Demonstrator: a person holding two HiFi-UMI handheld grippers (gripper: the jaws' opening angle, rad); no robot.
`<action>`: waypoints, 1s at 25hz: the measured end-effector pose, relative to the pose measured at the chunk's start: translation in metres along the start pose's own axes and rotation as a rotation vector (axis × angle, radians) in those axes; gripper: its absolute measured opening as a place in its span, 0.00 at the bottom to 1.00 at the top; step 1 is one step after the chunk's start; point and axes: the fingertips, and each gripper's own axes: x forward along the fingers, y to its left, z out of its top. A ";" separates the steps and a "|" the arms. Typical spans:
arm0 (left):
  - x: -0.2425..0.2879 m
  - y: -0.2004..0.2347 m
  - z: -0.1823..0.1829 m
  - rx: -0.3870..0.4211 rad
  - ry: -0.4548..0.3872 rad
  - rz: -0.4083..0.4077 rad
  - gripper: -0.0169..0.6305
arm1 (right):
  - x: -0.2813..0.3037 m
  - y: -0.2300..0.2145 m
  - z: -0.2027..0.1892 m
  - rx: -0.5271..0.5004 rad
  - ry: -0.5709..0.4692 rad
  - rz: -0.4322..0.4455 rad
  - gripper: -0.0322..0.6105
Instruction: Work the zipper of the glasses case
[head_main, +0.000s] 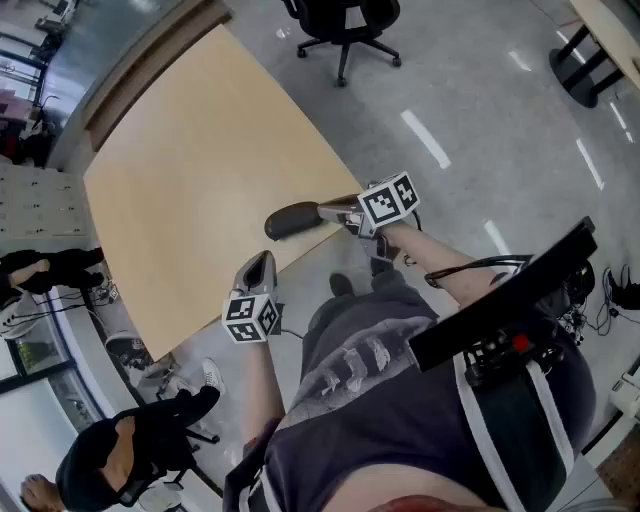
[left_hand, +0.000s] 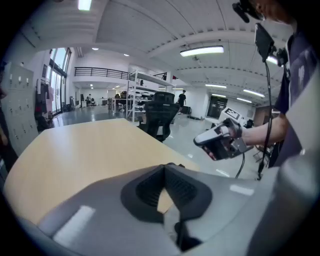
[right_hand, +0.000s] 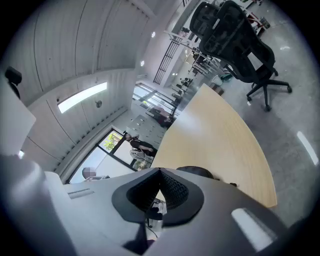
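Dark oval glasses case (head_main: 293, 219) lies at the pale wooden table's (head_main: 180, 180) near edge. The right gripper (head_main: 324, 212), jaws clenched, meets its end, perhaps pinching the zipper pull; the left gripper (head_main: 262, 260) hangs clear, closed empty

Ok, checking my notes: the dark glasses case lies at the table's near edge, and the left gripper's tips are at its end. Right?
Not quite. It is the right gripper whose tips are at the end of the glasses case, which does lie at the table's near edge. The left gripper is apart from it. The head view shows this.
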 end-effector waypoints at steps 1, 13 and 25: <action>0.002 -0.005 0.004 0.018 -0.005 -0.017 0.03 | -0.001 0.003 -0.001 -0.003 -0.009 0.008 0.05; -0.048 -0.038 -0.021 -0.001 -0.098 -0.348 0.03 | -0.013 0.094 -0.042 0.020 -0.256 0.051 0.05; -0.071 -0.155 -0.036 0.212 -0.060 -0.713 0.03 | -0.116 0.139 -0.123 0.062 -0.586 -0.084 0.05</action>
